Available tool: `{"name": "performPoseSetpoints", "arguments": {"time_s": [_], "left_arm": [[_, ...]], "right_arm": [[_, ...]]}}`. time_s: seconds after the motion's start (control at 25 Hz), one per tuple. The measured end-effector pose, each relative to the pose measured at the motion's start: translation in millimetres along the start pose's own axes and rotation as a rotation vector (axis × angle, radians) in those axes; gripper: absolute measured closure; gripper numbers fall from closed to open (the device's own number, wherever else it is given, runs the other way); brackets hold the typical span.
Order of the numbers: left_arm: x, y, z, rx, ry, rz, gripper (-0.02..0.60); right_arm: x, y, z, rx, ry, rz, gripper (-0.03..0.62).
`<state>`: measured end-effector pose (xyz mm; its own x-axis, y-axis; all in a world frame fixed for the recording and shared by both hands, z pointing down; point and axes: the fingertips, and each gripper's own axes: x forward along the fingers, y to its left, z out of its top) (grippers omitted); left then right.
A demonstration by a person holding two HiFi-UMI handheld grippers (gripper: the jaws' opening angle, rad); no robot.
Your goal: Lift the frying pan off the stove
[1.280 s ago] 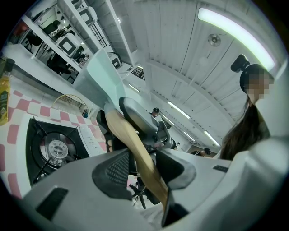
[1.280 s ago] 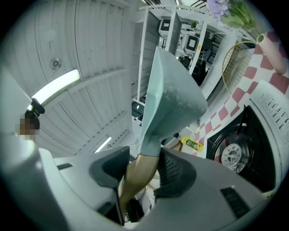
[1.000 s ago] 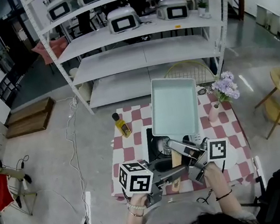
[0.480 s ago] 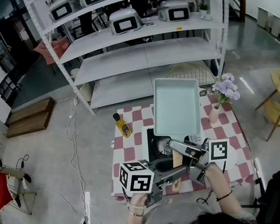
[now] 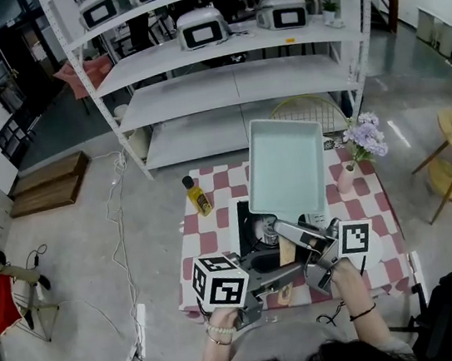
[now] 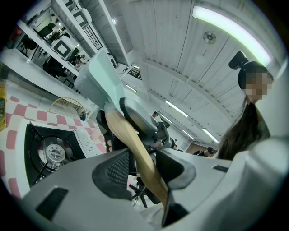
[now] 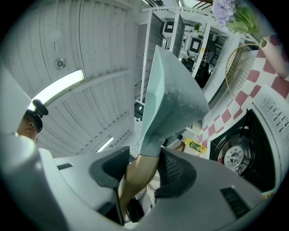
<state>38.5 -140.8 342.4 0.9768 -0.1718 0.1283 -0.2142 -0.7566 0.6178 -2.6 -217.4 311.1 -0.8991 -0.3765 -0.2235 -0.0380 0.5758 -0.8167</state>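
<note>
A square pale-teal frying pan (image 5: pixel 285 167) hangs tilted in the air above the black stove (image 5: pixel 246 230), clear of the burner (image 6: pixel 56 153). Its wooden handle (image 5: pixel 286 253) points back toward me. My left gripper (image 5: pixel 284 276) is shut on the handle's near end (image 6: pixel 135 149), with the pads pressed to both sides. My right gripper (image 5: pixel 289 237) is shut on the handle (image 7: pixel 137 178) closer to the pan's body (image 7: pixel 169 108). In the left gripper view the pan (image 6: pixel 101 79) rises beyond the right gripper's jaws.
The stove sits on a table with a red-and-white checked cloth (image 5: pixel 216 237). A yellow oil bottle (image 5: pixel 197 198) stands at the table's back left, and a pink vase (image 5: pixel 344 179) with purple flowers at the back right. White shelving (image 5: pixel 229 91) stands behind the table.
</note>
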Motion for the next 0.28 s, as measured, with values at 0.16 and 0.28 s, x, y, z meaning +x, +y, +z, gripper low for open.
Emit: {"name": "performPoseSetpoints", "arguments": {"time_s": [0.16,0.28], "left_arm": [[0.5,0.1,-0.1,0.002,0.0,0.002,0.4],[1.0,-0.1,-0.5,0.0,-0.001,0.002,0.4]], "right_arm": [[-0.7,-0.1,0.4,0.0,0.001,0.003,0.396],[-0.6,0.4,0.3,-0.001,0.003,0.009,0.396]]}}
